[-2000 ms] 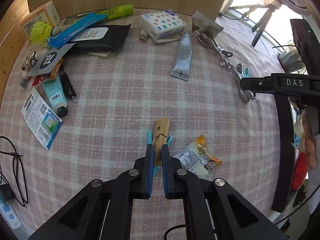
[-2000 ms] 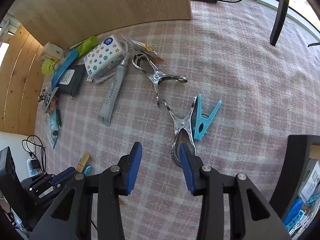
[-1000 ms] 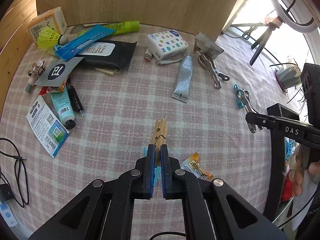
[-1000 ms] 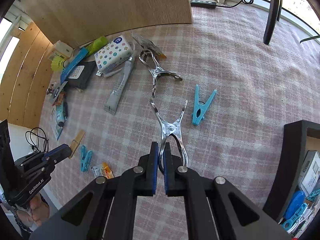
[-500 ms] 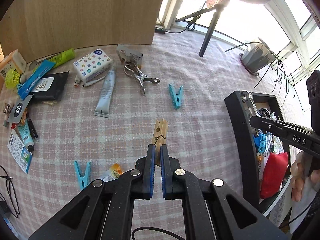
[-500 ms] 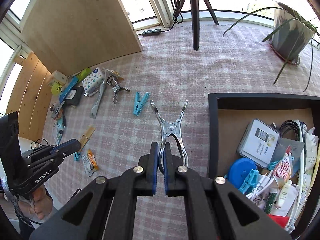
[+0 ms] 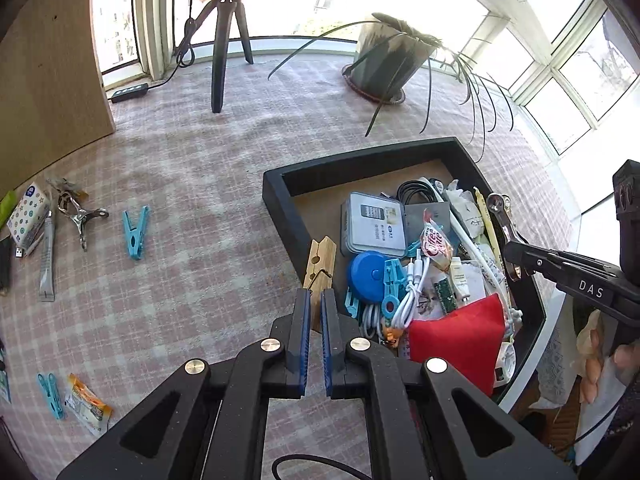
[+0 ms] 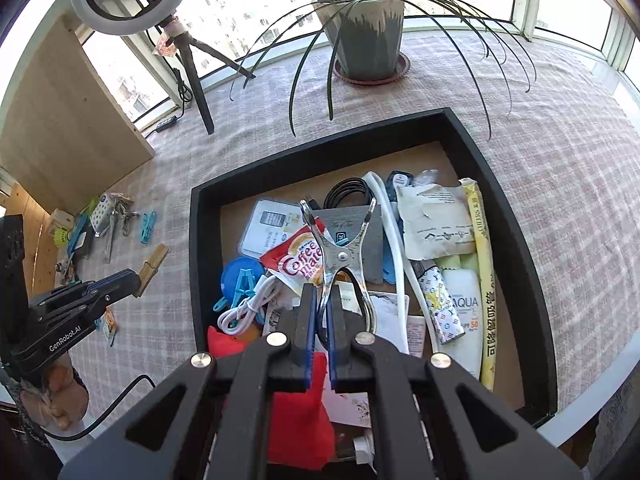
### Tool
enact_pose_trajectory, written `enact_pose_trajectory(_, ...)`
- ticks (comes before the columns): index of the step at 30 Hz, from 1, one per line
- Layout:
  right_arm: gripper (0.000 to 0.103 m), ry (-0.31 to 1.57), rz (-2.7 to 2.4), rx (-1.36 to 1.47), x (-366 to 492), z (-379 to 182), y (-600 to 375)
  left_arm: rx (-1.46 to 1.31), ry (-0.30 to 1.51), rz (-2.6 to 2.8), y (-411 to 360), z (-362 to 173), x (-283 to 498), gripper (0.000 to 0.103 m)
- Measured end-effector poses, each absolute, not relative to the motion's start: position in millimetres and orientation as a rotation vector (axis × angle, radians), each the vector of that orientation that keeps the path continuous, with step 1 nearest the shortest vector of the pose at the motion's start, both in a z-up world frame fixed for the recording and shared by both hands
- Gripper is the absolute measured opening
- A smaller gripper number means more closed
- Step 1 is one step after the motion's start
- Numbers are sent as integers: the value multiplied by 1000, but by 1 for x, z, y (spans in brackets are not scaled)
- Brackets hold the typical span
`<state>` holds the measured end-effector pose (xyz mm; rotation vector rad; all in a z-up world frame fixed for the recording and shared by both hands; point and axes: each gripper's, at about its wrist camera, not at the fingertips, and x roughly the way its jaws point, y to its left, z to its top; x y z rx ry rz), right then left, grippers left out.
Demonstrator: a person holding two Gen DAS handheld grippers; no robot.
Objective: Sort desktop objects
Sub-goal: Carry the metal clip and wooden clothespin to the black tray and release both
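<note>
**A:** What is shown in the left wrist view?

**B:** The left gripper [image 7: 314, 300] is seen closed almost fully, with a wooden clothespin [image 7: 319, 261] pinched between its pads and pointing toward 12 o'clock. The clothespin is held over the near-left rim of a black tray [image 7: 285, 216], which is crowded with cables, packets and blue pegs. At 9 o'clock, a blue peg [image 7: 135, 232] and a metal clip [image 7: 78, 216] are left on the checked tablecloth [image 7: 192, 184]. At 3 o'clock, the right gripper [image 7: 510, 256] is seen holding a metal clamp [image 7: 502, 220] over the tray's far side.

**A:** And the right wrist view?

**B:** The right gripper [image 8: 320, 304] is shown nearly shut, one handle of the metal clamp [image 8: 340, 256] being gripped between its pads. The clamp is suspended over the tray [image 8: 200, 240], above a coffee sachet [image 8: 298, 258]. At 9 o'clock, the left gripper [image 8: 138, 280] is seen with the wooden clothespin [image 8: 154, 262] just outside the tray wall.

**A:** Which step is judged to be in hand?

**B:** Both items appear to be at the drop-off stage. The clamp can probably be released once the pads are parted; the clothespin should likely be carried past the rim first.
</note>
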<state>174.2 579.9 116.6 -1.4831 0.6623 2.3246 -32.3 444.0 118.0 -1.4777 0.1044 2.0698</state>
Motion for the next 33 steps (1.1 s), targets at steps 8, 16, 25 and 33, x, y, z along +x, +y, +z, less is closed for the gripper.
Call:
enact_pose_trajectory(8,5,709,2253,-1429,217,115,616,-1440,171,1999,501,120,-21,5)
enact_pose_trajectory(16,5,727,2234,-1407,230,115,626,-1415,213,1971,525,125,-13,5)
enact_pose_trajectory(25,35,727,2248,-1368,229,125,622,-1412,176,1988,518,131,-19,20)
enact_pose_trajectory(33,35,700,2301,-1403,205,131,600,-1434,175,2040,482,129,-25,20)
